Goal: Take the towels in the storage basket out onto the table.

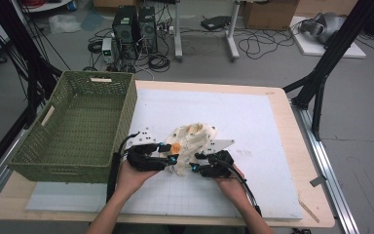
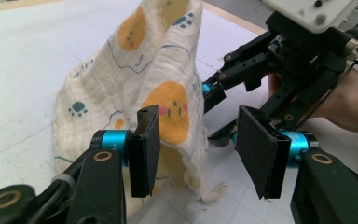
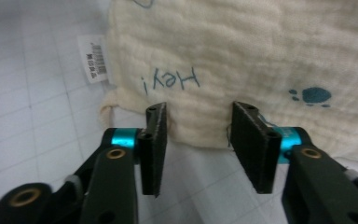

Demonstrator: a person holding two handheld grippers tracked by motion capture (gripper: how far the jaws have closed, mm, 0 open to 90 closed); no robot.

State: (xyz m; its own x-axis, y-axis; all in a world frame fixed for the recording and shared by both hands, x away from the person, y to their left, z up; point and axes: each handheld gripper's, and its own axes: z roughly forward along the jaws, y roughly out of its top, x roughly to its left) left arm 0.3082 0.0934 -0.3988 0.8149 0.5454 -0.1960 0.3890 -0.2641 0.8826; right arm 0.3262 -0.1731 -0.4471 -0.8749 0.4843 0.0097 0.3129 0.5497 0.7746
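Both forearms come in from the near edge of the table and angle inward toward its middle. The left hand [image 1: 132, 176] holds the left gripper [image 1: 171, 153] pointing right, its jaws spread apart. The right hand [image 1: 230, 183] holds the right gripper [image 1: 194, 162] pointing left, its jaws likewise parted, tips close to the left gripper's.

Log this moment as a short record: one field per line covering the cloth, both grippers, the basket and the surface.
cloth: cream printed cloth, bunched on the mat, orange faces, blue paw prints, "Hey!" lettering, white label at one edge
left gripper: left gripper, jaws open, cloth edge between them
right gripper: right gripper, jaws open at the cloth's hem
basket: green woven basket, left of the cloth
surface: white gridded mat on wooden table
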